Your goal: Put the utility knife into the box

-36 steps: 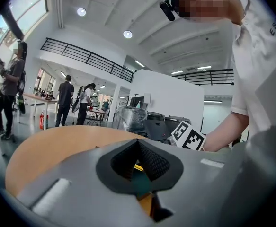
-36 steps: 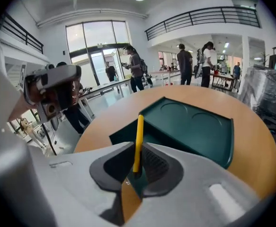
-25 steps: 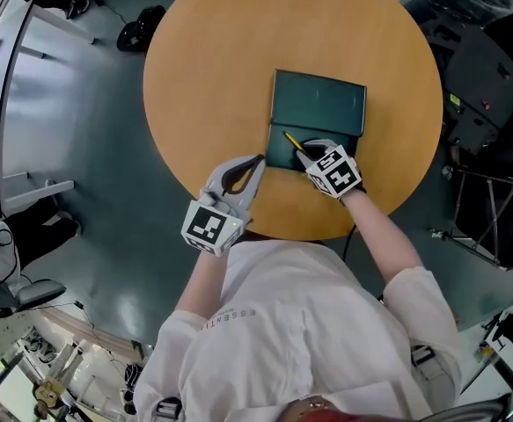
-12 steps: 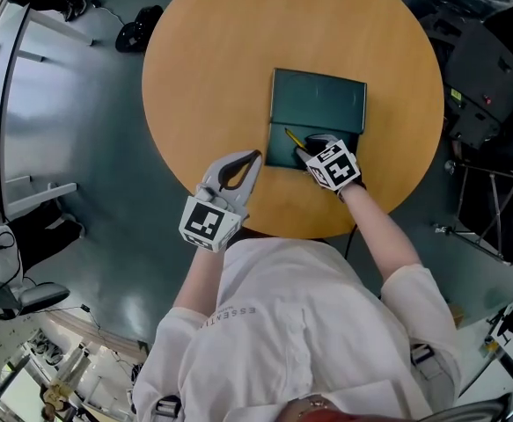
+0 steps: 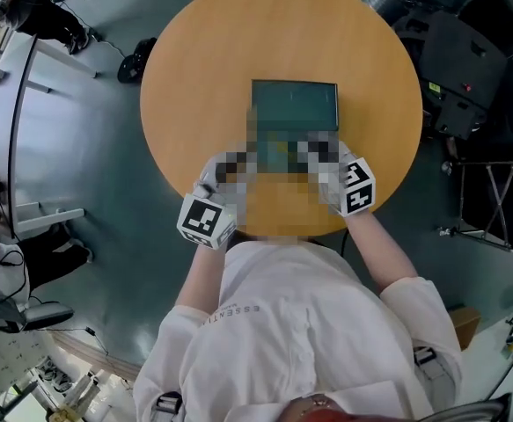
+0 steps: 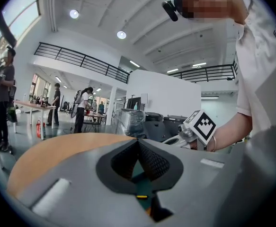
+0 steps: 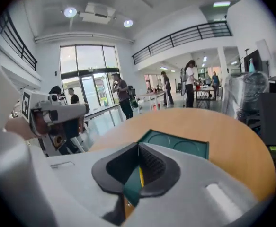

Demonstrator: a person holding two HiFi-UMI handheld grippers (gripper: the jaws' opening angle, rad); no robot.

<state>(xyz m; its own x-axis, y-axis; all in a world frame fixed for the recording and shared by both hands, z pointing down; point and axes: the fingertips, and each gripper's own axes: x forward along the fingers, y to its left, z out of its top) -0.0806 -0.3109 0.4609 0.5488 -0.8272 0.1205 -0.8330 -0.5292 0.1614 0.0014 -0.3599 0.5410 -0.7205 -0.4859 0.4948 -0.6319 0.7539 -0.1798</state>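
Note:
A dark green box (image 5: 293,105) lies open at the middle of the round wooden table (image 5: 194,69); a mosaic patch hides its near half and both grippers' tips. The left gripper's marker cube (image 5: 206,221) sits at the table's near edge, and the right cube (image 5: 356,189) is just right of the box. In the right gripper view my right gripper (image 7: 138,145) is shut. Below its jaws show a thin yellow strip of the utility knife (image 7: 141,178) and the box's green panel (image 7: 175,143). My left gripper (image 6: 138,141) is shut with nothing in it.
Black cases (image 5: 454,69) and a metal stand (image 5: 489,205) are on the floor right of the table. A grey counter (image 5: 58,112) runs along the left. Several people stand at far tables (image 7: 190,86) in the hall.
The right gripper has drawn back from the box toward the table's near right edge. The yellow knife no longer sticks out ahead of it. The left gripper has barely shifted.

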